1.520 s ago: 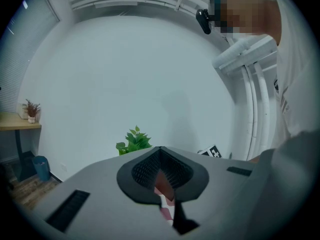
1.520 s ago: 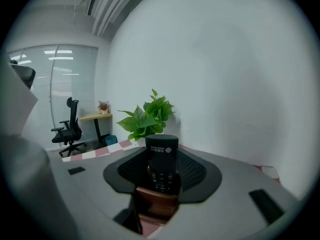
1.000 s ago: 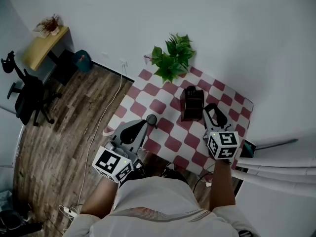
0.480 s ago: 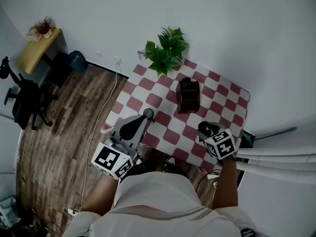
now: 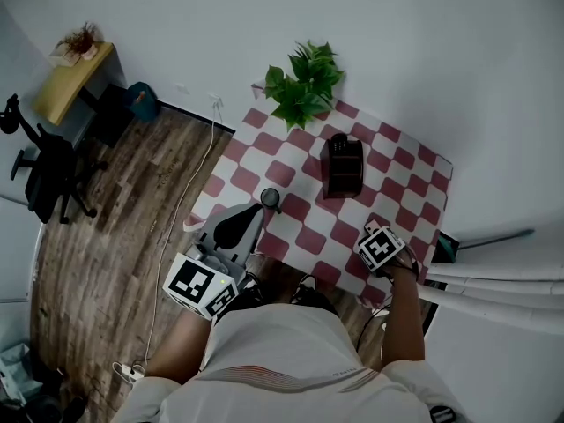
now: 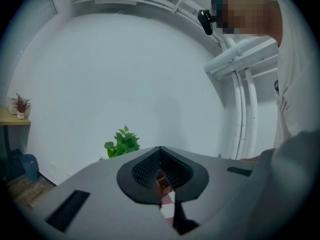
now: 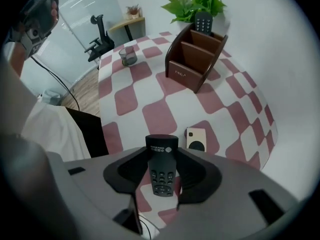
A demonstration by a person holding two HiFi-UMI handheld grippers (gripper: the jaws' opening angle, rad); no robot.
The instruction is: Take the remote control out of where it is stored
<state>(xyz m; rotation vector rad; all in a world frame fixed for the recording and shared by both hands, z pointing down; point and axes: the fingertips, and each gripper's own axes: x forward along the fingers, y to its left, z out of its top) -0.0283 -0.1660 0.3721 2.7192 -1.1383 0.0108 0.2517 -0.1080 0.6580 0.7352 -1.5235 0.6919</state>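
Brown organizer [image 7: 192, 59] sits far on the checkered table [image 7: 160, 116], with a second remote [image 7: 203, 21] in its far slot. Plant [image 7: 192, 4] behind, glass [image 7: 128, 57] left, small beige card [image 7: 196, 138] near my jaws. My right gripper [image 7: 161, 156] pinches the remote control [image 7: 161, 170] and points down. It has dropped from beside the organizer to the near right edge. Left gripper [image 6: 160, 154] pressed together, empty.

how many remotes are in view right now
2. One remote is clamped in the right tool over the checkered table. The other remote stands in the rear slot of the brown organizer. Any lying deeper inside can't be seen.
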